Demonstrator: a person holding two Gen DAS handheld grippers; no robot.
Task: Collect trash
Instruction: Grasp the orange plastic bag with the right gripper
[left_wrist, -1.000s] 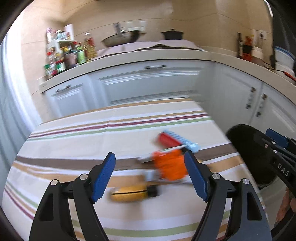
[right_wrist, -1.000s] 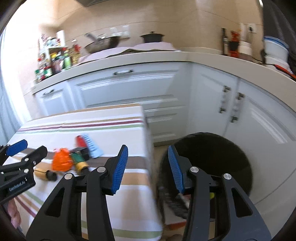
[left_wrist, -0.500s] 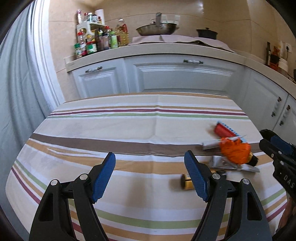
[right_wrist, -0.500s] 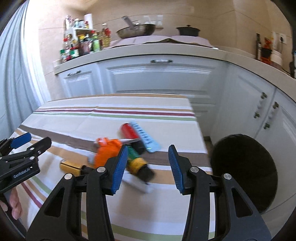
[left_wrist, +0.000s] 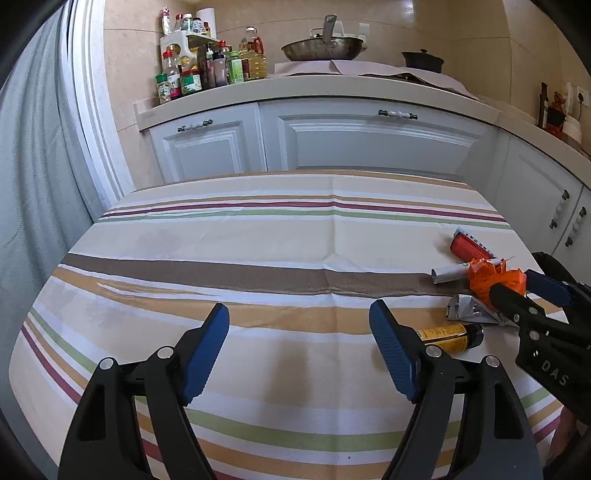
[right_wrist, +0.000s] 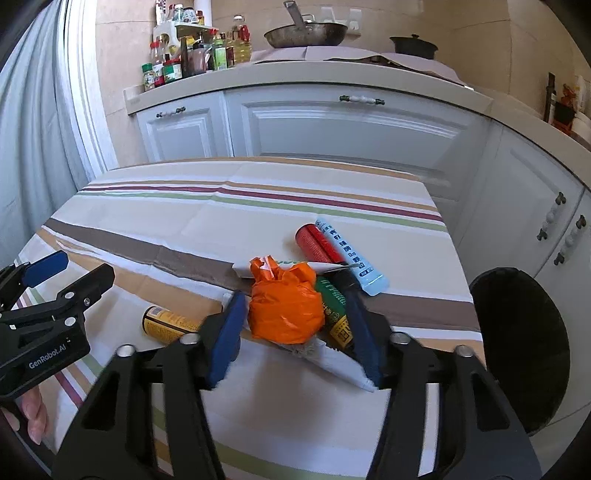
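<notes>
White "GenRobot.AI" lettering marks the left tool (right_wrist: 64, 271).

Left hand-held gripper (left_wrist: 299, 347) gapes over striped tablecloth (left_wrist: 258, 236) — trash pile (left_wrist: 476, 284) right.

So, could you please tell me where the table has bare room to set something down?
The striped tablecloth is bare across its whole left and middle, from the far edge near the cabinets to the left tongs. The right edge is crowded: orange wrapper, yellow bottle, red tube, blue tube.
</notes>
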